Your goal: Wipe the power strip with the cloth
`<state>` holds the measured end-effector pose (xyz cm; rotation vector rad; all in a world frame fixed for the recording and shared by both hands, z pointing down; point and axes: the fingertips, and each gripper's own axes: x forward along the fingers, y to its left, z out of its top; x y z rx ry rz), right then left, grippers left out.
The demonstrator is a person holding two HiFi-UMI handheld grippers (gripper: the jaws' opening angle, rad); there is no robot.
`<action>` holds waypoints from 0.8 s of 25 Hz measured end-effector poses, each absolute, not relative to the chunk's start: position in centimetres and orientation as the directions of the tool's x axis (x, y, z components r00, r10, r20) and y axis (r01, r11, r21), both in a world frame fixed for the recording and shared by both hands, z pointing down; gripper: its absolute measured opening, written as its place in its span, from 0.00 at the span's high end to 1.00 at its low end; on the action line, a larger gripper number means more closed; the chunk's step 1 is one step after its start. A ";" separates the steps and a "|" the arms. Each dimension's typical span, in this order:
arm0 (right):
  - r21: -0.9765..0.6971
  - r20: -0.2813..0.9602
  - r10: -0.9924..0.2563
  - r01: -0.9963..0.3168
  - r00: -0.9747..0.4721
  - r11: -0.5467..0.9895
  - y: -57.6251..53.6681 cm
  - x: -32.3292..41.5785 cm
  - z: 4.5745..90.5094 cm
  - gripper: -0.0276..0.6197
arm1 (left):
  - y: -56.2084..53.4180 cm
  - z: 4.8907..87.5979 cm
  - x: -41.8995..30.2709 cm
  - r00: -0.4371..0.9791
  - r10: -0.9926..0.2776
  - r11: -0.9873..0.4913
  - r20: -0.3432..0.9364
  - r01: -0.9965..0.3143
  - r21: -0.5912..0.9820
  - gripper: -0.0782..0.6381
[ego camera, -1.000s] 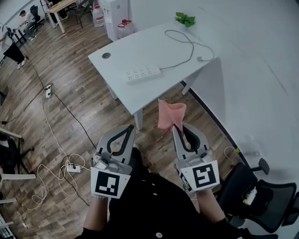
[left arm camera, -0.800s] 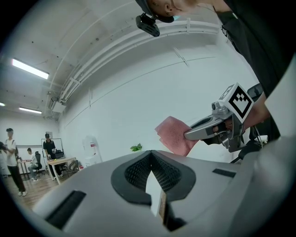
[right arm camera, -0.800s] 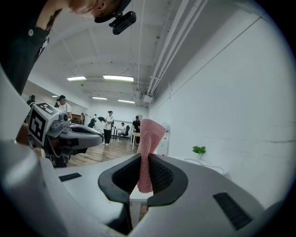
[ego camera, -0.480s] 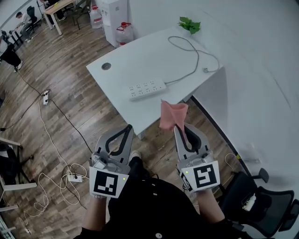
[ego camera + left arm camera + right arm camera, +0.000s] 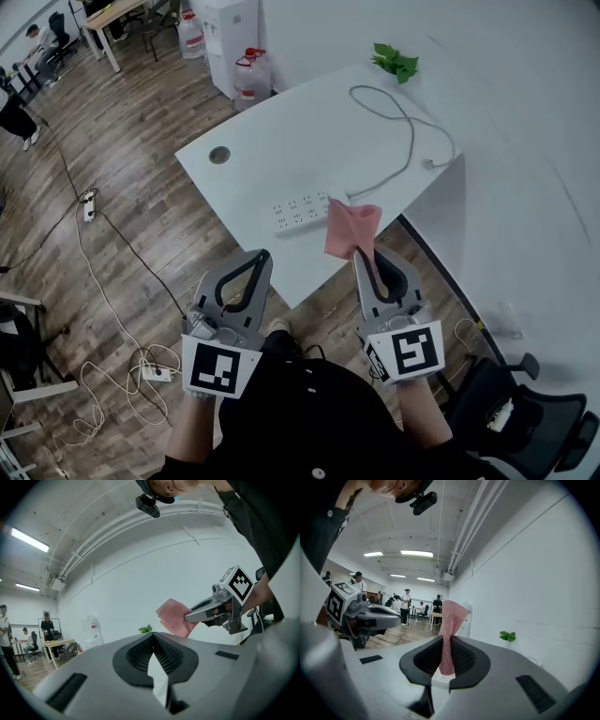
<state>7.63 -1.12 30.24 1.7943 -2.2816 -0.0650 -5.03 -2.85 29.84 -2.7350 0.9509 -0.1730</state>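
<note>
A white power strip (image 5: 298,212) lies on the white table (image 5: 281,141), near its front edge; its grey cable (image 5: 405,127) loops away to the far right. My right gripper (image 5: 361,255) is shut on a pink cloth (image 5: 351,228), which stands up from the jaws and hides the strip's right end. The cloth (image 5: 451,618) rises between the right jaws, with the strip (image 5: 439,678) showing below them. My left gripper (image 5: 261,255) is shut with nothing in it, held level beside the right one, short of the table. Through its jaws the strip (image 5: 157,679) shows.
A green plant (image 5: 396,61) sits at the table's far corner and a round cable hole (image 5: 219,155) at its left. Water jugs (image 5: 251,67) stand behind the table. A white wall runs along the right. An office chair (image 5: 525,412) is at lower right. Loose cables (image 5: 122,347) lie on the wooden floor.
The table and power strip have come nearer, toward the grippers. Both grippers keep the same pose, the cloth still held up in the right one and now overlapping the strip's right end.
</note>
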 end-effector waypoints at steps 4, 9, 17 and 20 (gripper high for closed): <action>0.188 0.175 -0.965 -0.955 -0.197 0.229 -3.5 7.2 30.7 0.86 | -5.4 30.1 -6.1 0.782 -0.623 -0.758 0.024 -0.595 -0.269 0.87; 0.194 0.196 -0.962 -0.954 -0.192 0.230 -4.9 6.4 31.1 0.86 | -7.0 30.5 -7.1 0.786 -0.618 -0.761 0.029 -0.588 -0.274 0.87; 0.216 0.209 -0.951 -0.938 -0.228 0.272 -6.7 6.1 31.3 0.86 | -8.5 30.9 -6.6 0.776 -0.630 -0.754 0.031 -0.602 -0.261 0.87; 0.217 0.210 -0.946 -0.931 -0.249 0.293 -7.6 6.6 31.2 0.86 | -9.2 30.9 -6.2 0.760 -0.649 -0.742 0.038 -0.620 -0.256 0.87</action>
